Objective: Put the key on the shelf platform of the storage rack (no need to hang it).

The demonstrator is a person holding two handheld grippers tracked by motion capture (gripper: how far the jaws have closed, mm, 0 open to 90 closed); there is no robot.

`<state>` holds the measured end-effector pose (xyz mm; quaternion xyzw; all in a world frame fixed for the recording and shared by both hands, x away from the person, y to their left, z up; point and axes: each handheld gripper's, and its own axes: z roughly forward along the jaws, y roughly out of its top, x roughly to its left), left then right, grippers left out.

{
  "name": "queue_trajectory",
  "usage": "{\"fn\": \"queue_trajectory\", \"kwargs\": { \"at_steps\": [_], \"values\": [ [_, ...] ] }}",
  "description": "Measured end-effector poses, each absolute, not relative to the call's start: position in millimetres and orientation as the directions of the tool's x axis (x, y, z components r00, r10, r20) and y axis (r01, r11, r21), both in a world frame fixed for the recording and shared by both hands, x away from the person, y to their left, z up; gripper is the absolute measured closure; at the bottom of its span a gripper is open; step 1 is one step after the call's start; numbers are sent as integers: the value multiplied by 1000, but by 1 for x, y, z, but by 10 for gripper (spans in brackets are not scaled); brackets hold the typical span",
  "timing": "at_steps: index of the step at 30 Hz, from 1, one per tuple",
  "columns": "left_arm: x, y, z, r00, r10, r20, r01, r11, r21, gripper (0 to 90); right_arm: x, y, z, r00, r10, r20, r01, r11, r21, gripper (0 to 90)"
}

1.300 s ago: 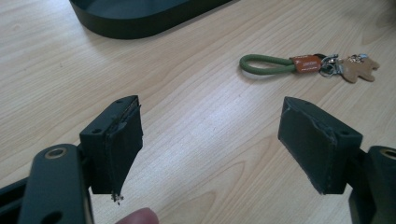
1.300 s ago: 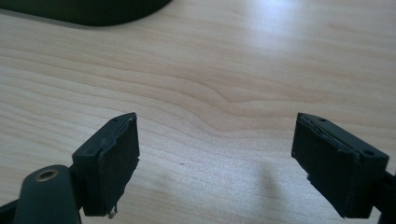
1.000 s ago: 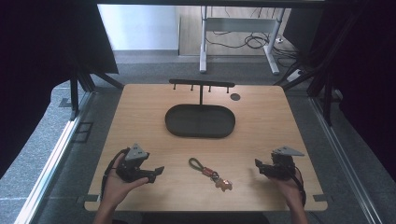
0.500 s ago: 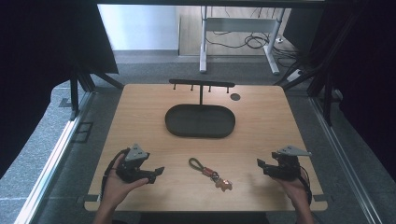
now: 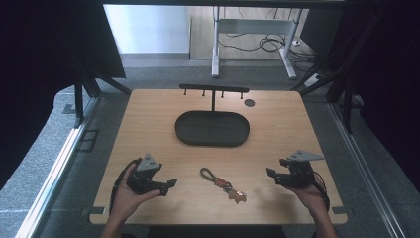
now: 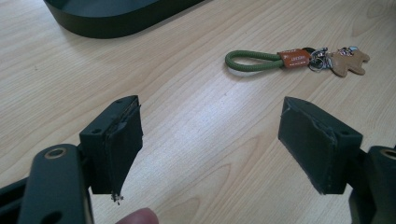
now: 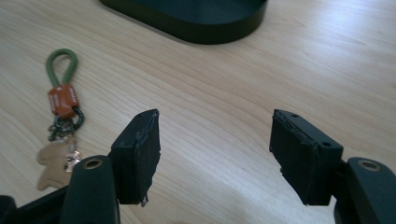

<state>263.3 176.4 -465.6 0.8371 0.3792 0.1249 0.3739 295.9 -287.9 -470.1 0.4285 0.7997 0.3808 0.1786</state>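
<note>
A keychain (image 5: 223, 183) lies on the wooden table (image 5: 148, 129) near its front edge: a green cord loop (image 6: 252, 59), an orange tag (image 7: 63, 100), metal rings and a tan bear-shaped charm (image 6: 348, 60). My left gripper (image 5: 169, 184) rests low at the front left, held in a hand, jaws wide apart and empty; the keychain (image 6: 294, 58) lies ahead of it. My right gripper (image 5: 271, 174) sits at the front right, also open and empty, with the keychain (image 7: 60, 116) off to its left.
A black oval tray (image 5: 212, 128) sits mid-table, with a black T-shaped hook stand (image 5: 214, 90) rising behind it. A small dark disc (image 5: 249, 102) lies near the back right. Dark curtains flank the table; a desk frame and cables stand beyond.
Both grippers have barely shifted; the right one has edged slightly. The keychain lies where it was.
</note>
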Motion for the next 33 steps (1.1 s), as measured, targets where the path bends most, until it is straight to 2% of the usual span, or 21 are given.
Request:
{"fn": "queue_trajectory", "kwargs": {
  "at_steps": [16,33],
  "values": [
    [263,167,-469,692,718,-70,541,-453,709,222,310,-249,-439,-676,736,32,533,458,711,412],
    [261,177,-461,693,717,-70,523,-434,734,221,322,-200,-442,-749,662,12,525,583,620,436]
  ]
}}
